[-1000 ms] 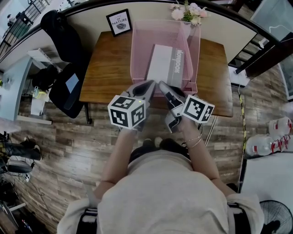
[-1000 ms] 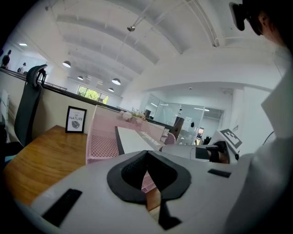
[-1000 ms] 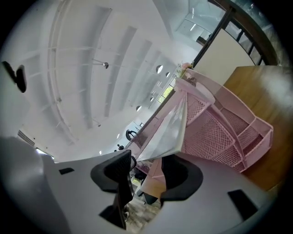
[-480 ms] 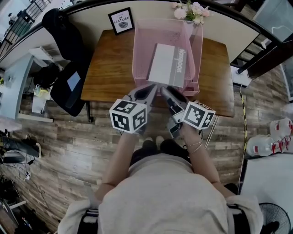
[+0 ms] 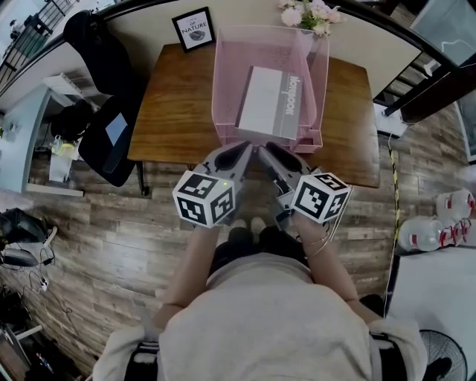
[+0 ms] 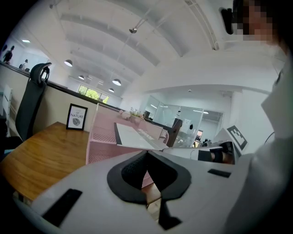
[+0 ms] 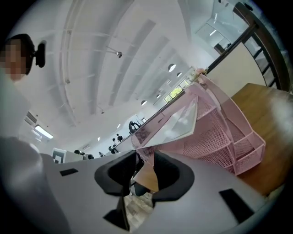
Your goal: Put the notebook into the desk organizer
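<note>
The white and grey notebook (image 5: 269, 102) lies flat in the pink mesh desk organizer (image 5: 223, 82) on the wooden desk (image 5: 175, 104). Both grippers hover side by side at the desk's front edge, just short of the organizer and apart from the notebook. My left gripper (image 5: 245, 146) is shut on nothing, its pads meeting (image 6: 147, 155). My right gripper (image 5: 264, 149) has a gap between its pads (image 7: 144, 160); its jaws are closing with nothing between them. In both gripper views the notebook (image 6: 137, 135) (image 7: 181, 121) rests in the organizer (image 6: 103, 132) (image 7: 219, 132).
A framed picture (image 5: 195, 31) and flowers (image 5: 305, 15) stand at the desk's back edge. A black chair (image 5: 111, 119) sits left of the desk. Water bottles (image 5: 439, 223) stand on the floor at the right. The person's body fills the lower middle.
Both grippers have drawn back slightly from the organizer's front toward the person. The notebook stays in the organizer.
</note>
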`<state>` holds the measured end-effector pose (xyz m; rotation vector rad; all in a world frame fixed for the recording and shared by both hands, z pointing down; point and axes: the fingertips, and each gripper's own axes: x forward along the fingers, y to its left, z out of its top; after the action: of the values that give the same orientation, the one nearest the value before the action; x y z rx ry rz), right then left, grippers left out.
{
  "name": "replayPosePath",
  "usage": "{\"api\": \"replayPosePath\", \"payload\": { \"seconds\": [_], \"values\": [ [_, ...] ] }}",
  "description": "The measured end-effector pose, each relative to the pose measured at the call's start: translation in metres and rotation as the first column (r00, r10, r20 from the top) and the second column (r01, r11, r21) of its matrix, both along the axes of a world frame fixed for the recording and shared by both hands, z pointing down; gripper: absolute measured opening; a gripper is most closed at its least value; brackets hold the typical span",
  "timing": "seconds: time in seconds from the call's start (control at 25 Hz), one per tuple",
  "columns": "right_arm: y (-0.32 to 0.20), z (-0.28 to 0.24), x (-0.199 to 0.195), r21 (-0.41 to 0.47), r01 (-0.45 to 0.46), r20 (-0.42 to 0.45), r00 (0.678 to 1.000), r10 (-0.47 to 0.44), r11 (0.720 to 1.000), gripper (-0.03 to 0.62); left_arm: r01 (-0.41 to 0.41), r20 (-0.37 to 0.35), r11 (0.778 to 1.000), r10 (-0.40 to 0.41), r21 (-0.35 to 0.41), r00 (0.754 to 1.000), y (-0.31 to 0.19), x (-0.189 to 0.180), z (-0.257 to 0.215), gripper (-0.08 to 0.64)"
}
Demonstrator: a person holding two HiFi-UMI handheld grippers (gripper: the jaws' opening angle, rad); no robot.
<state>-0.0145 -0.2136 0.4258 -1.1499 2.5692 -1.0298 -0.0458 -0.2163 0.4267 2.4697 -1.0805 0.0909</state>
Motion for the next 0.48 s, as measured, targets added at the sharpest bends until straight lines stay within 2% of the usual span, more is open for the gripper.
{"api": "replayPosePath", "payload": {
  "seconds": [0.32, 0.48],
  "values": [
    [0.002, -0.028, 0.001, 0.193, 0.023, -0.137, 0.99, 0.003, 0.981, 0.051, 0.027, -0.016, 0.994, -0.026, 0.109, 1.0, -0.002, -0.006, -0.029, 0.012],
    [0.001, -0.041, 0.004, 0.259, 0.018, -0.137, 0.99, 0.018, 0.966, 0.011, -0.009, 0.083, 0.987, -0.004, 0.16, 0.997, 0.001, -0.002, -0.032, 0.012]
  ]
}}
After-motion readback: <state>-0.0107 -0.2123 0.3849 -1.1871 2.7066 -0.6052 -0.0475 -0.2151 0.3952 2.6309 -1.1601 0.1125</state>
